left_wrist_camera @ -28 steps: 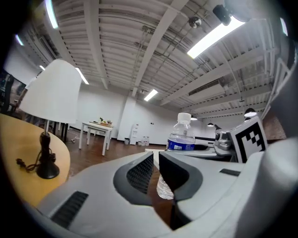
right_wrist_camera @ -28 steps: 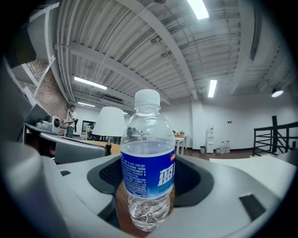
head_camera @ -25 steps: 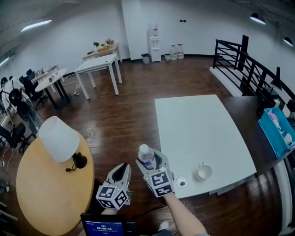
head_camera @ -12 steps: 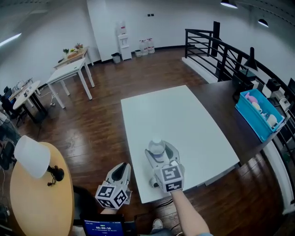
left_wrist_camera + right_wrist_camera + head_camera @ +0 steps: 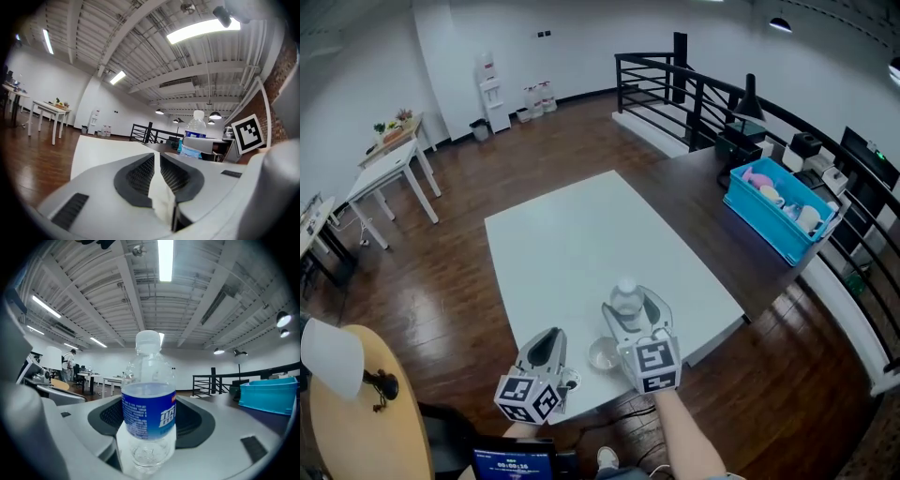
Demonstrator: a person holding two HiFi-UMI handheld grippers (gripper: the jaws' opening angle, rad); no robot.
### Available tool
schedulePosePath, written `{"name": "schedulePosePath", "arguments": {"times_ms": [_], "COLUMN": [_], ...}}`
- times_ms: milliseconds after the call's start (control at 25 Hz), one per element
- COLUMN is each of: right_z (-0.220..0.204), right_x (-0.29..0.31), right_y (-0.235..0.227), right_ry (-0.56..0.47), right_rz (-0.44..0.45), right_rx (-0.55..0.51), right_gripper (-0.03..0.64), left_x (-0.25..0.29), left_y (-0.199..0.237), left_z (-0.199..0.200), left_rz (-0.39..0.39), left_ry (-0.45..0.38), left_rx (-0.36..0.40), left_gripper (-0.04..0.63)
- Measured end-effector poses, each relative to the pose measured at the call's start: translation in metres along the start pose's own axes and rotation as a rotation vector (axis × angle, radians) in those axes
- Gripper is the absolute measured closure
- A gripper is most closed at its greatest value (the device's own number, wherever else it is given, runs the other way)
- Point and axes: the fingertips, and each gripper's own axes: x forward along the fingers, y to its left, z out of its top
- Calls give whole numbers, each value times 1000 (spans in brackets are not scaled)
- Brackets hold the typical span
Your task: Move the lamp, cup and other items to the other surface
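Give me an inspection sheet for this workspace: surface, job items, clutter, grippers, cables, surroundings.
Surface: white table, mostly bare.
Job's things: water bottle upright in right gripper; cup near the table's near edge; lamp on round wooden table, far left.
Clutter: blue bin of items on dark counter.
Grippers: right gripper shut on water bottle; left gripper shut, fingers together, empty.
Cables: nothing seen.
Surroundings: black railing, water dispenser, wooden floor.

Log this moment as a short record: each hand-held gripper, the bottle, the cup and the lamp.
left hand-held gripper: shut, empty
right hand-held gripper: shut on the bottle, which is upright
cup: on the white table, near its edge
lamp: on the round wooden table
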Motion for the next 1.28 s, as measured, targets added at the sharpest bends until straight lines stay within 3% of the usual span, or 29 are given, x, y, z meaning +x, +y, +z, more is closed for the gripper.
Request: {"name": "schedulePosePath", "arguments": {"times_ms": [200,360,640,1280], "right_z": [-43,-60,-61,-27], "right_x": [-14,-20,-23,-60], "right_y": [-20,-26,-30,-25], "right_ry": [74,51,28,0], "right_rz": [-34,-47,-89,-129], "right_rx": [9,37,48,1], "right_gripper": [328,314,282,284], "left_x": [16,23,22,10], "left_y": [-19,-24,-21,-37], "left_z": [-8,-12,-14,-5], "left_rz": [-43,-59,-54,-69], "left_ry": [26,42,54,22], "left_rx": [6,15,19,18], "left_gripper": [548,548,548,548]}}
